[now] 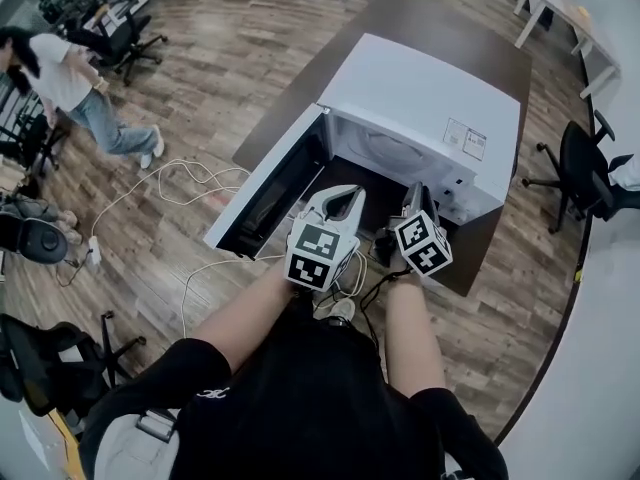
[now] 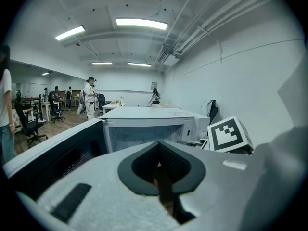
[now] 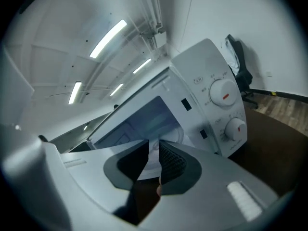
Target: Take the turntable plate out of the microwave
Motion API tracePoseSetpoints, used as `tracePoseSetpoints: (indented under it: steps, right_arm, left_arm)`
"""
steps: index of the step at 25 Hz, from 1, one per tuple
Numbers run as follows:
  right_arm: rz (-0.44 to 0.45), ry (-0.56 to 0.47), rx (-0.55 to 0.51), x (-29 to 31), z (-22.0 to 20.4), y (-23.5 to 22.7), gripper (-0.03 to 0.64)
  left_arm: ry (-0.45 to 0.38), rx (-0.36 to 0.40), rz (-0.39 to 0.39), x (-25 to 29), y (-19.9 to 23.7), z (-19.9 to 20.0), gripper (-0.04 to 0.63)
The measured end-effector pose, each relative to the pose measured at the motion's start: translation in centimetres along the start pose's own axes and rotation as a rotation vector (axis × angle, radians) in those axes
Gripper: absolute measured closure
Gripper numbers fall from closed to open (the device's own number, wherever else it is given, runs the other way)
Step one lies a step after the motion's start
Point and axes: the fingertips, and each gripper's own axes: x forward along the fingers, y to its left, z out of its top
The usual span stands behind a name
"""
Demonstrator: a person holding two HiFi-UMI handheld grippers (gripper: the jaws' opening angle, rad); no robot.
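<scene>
As right claw (image 3: 153,152) gapes, turntable plate (image 3: 177,134) ahead

Inside the microwave (image 1: 420,108), the turntable plate (image 1: 385,151) shows only as a pale arc. Its front is hidden behind the left tool (image 1: 342,196) and right tool (image 1: 412,198). The label (image 1: 465,139) print (top panel) is too small to read.

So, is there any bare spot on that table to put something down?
Yes: the dark table is bare behind the microwave and in a strip beside it, past the open door. In front, the left gripper and right gripper crowd the opening.
</scene>
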Motion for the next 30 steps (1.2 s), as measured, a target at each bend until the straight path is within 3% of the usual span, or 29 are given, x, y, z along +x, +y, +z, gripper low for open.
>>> tracePoseSetpoints:
  steps: [5, 17, 24, 30]
  right_arm:
    - [-0.111, 0.018, 0.052, 2.7, -1.1, -1.8, 0.508]
    - [-0.298, 0.081, 0.202, 8.6, -3.8, -5.1, 0.494]
    - [-0.351, 0.096, 0.286, 10.8, -4.5, -6.1, 0.475]
    - [-0.366, 0.092, 0.291, 11.6, -4.6, -5.8, 0.479]
  left_arm:
    - [0.019, 0.003, -0.031, 1.2, 1.1, -0.2, 0.587]
    - [0.062, 0.006, -0.099, 4.1, 3.6, -0.8, 0.588]
    - [0.083, -0.003, -0.144, 5.3, 4.5, -1.1, 0.588]
    - [0.089, -0.018, -0.157, 5.7, 5.4, -1.1, 0.588]
